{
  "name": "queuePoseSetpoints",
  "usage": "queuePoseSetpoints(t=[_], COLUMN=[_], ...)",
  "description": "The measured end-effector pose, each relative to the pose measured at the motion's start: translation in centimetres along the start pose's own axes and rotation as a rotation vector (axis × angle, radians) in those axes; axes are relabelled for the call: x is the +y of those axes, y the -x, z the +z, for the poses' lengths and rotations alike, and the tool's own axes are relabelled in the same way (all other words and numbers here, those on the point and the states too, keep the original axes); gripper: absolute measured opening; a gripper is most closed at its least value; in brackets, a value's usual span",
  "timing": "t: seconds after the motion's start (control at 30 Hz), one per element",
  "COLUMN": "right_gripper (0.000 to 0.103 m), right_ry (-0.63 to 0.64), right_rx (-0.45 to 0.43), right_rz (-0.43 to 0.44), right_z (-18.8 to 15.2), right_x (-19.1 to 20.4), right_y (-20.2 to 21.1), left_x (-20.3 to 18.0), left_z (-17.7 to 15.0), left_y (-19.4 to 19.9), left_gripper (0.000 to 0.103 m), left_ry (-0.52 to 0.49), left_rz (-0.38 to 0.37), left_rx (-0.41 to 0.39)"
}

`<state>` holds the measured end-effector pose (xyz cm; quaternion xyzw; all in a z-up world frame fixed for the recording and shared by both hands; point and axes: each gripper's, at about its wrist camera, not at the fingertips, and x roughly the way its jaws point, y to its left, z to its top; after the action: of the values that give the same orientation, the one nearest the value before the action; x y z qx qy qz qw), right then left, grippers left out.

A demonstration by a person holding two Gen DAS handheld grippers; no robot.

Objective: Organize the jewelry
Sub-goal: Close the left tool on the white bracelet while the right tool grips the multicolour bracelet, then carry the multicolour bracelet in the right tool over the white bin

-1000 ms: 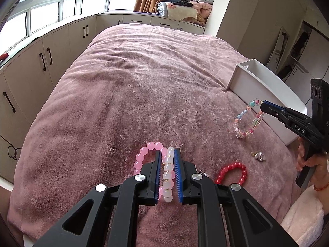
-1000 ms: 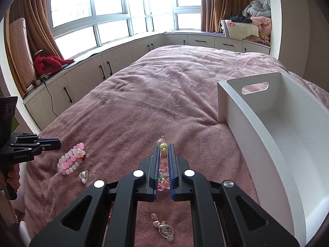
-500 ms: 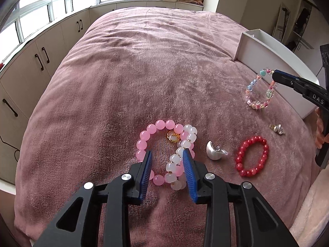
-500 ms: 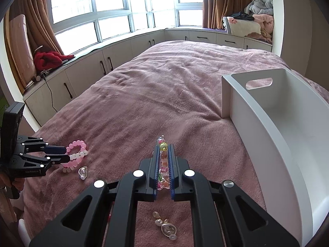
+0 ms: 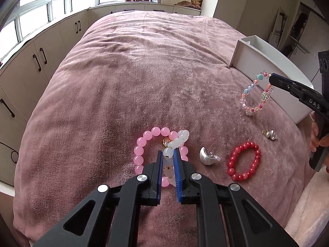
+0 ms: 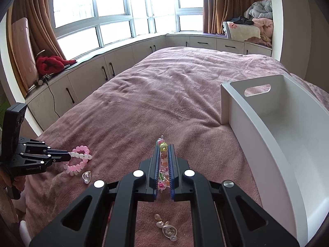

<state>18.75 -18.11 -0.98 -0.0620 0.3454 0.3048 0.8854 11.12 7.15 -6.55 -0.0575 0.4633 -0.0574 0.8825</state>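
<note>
Left gripper (image 5: 169, 156) clenches the white bracelet (image 5: 176, 142) beside the tray (image 6: 265, 135); right gripper (image 6: 163, 151) grasps the multicolored bracelet (image 5: 255, 94), ready for binning.

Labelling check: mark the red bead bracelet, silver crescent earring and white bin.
red bead bracelet (image 5: 243, 161), left wrist view, on the beads of its left arc
silver crescent earring (image 5: 206, 159), left wrist view, on its curved body
white bin (image 6: 265, 144), right wrist view, on its near wall

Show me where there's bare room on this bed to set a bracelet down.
Free: the blanket beyond the pink bracelet, toward the cabinets, and left of the white bin, itself empty. Crowded: the near edge, from pink bracelet past silver earring to red bracelet.
</note>
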Motion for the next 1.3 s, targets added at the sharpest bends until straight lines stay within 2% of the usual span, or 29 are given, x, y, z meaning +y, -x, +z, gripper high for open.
queuePoseSetpoints(t=[0.43, 0.73, 0.9, 0.93, 1.0, 1.03, 1.07, 1.1, 1.17, 1.2, 1.3], right_gripper=[0.009, 0.009, 0.009, 0.01, 0.015, 0.037, 0.05, 0.056, 0.052, 0.043, 0.042], right_ry=[-0.043, -0.103, -0.17, -0.172, -0.131, -0.09, -0.045, -0.001, 0.059, 0.073, 0.082], right_rx=[-0.136, -0.281, -0.334, -0.319, -0.232, -0.179, -0.146, -0.123, -0.028, 0.012, 0.092], right_rz=[-0.007, -0.052, -0.046, -0.026, 0.024, 0.021, 0.004, -0.017, -0.019, -0.018, -0.037], right_z=[1.9, 3.7, 3.9, 3.8, 3.6, 3.3, 2.8, 2.3, 1.6, 1.2, 0.3], right_x=[-1.5, -4.4, -6.9, -7.0, -6.2, -5.2, -4.3, -3.1, -1.4, -0.9, -0.1], right_y=[4.5, 8.6, 10.7, 10.6, 9.3, 8.3, 7.4, 6.4, 3.9, 2.5, -0.9], left_x=[-2.9, -7.6, -10.6, -11.1, -12.0, -12.3, -12.5, -12.7, -12.9, -12.9, -12.5], left_z=[4.8, 10.3, 13.6, 14.2, 15.1, 15.4, 15.7, 15.8, 15.7, 15.6, 15.2], left_y=[5.5, 8.9, 10.0, 10.1, 10.4, 10.6, 10.6, 10.5, 10.3, 10.1, 9.3], left_gripper=[0.015, 0.015, 0.015, 0.016, 0.016, 0.016, 0.016, 0.016, 0.016, 0.016, 0.016], left_ry=[-0.044, -0.147, -0.177, -0.178, -0.176, -0.174, -0.173, -0.174, -0.171, -0.168, -0.152], left_rz=[-0.044, -0.045, -0.044, -0.044, -0.045, -0.045, -0.043, -0.038, -0.034, -0.032, -0.03], left_rx=[-0.129, -0.176, -0.183, -0.183, -0.187, -0.191, -0.193, -0.194, -0.197, -0.197, -0.19])
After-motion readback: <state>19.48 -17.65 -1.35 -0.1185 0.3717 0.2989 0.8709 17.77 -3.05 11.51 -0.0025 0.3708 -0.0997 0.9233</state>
